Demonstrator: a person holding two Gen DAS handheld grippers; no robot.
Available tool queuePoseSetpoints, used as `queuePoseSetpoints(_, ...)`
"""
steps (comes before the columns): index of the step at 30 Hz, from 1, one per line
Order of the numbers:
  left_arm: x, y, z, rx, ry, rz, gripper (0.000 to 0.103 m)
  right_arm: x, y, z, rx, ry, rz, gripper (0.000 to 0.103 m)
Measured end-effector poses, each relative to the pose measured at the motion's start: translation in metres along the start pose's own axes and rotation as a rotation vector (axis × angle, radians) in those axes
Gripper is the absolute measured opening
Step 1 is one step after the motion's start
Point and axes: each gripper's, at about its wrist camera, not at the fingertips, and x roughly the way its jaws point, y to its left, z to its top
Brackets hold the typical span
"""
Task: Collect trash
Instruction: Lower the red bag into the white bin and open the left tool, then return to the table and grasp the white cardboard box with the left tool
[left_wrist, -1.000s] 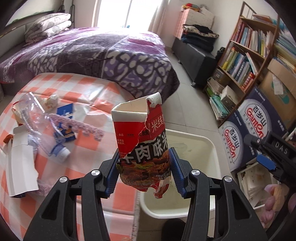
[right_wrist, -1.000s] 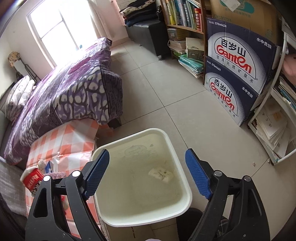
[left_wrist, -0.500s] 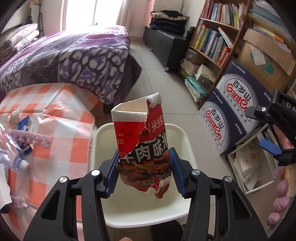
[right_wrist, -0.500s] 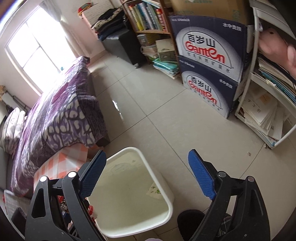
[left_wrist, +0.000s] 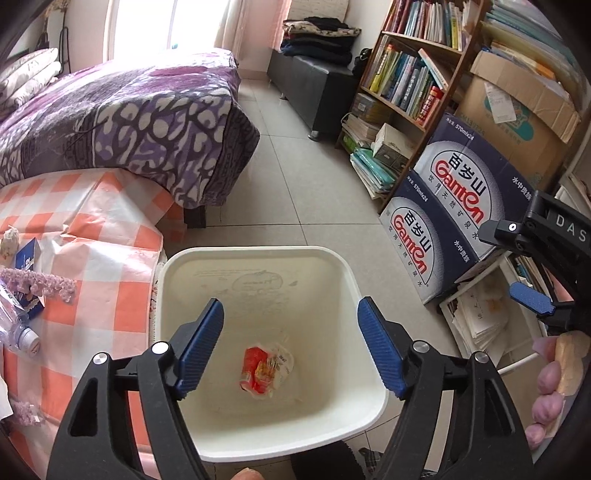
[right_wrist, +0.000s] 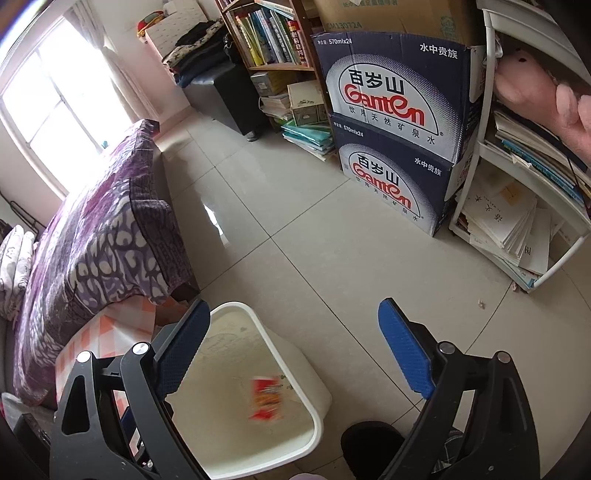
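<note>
A white plastic bin (left_wrist: 258, 258) stands on the tiled floor beside a low table with an orange-checked cloth (left_wrist: 92, 280). My left gripper (left_wrist: 290, 345) is open and empty right above the bin. A torn red food packet (left_wrist: 264, 369) lies at the bin's bottom; it shows blurred in the right wrist view (right_wrist: 266, 398). My right gripper (right_wrist: 293, 354) is open and empty, above the bin's (right_wrist: 310, 369) right side; it also shows at the right of the left wrist view (left_wrist: 532, 299). More trash lies on the table: a plastic bottle (left_wrist: 18, 328) and a blue box (left_wrist: 27, 258).
A bed with a purple cover (left_wrist: 122, 110) stands behind the table. Stacked water cartons (left_wrist: 454, 206), a bookshelf (left_wrist: 406, 74) and a white rack of papers (right_wrist: 517, 221) line the right side. A dark bench (left_wrist: 314, 85) stands by the far wall.
My left gripper swung from over the table to above the bin, then opened. The red packet dropped out of it into the bin. My right gripper drifted right.
</note>
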Motion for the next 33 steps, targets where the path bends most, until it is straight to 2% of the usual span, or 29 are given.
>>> queuePoseSetpoints(12,-0.026,0.033,-0.005,0.022,-0.040,0.119,0.077,-0.007,0.043,-0.021,-0.098,-0.026,0.001,0.090)
queuePoseSetpoints(18,-0.041,0.059,-0.012,0.026,-0.042,0.239,0.085,-0.010,0.068,-0.035,-0.148,-0.034,0.009,0.092)
queuePoseSetpoints(24,-0.048,0.103,-0.022,-0.011,0.035,0.389,0.089,-0.007,0.098,-0.055,-0.196,0.007,0.048,0.093)
queuePoseSetpoints(29,-0.063,0.144,-0.037,-0.029,0.069,0.556,0.091,-0.007,0.129,-0.077,-0.259,0.040,0.089,0.093)
queuePoseSetpoints(33,-0.076,0.185,-0.046,-0.103,0.143,0.596,0.095,-0.008,0.149,-0.094,-0.303,0.067,0.114,0.093)
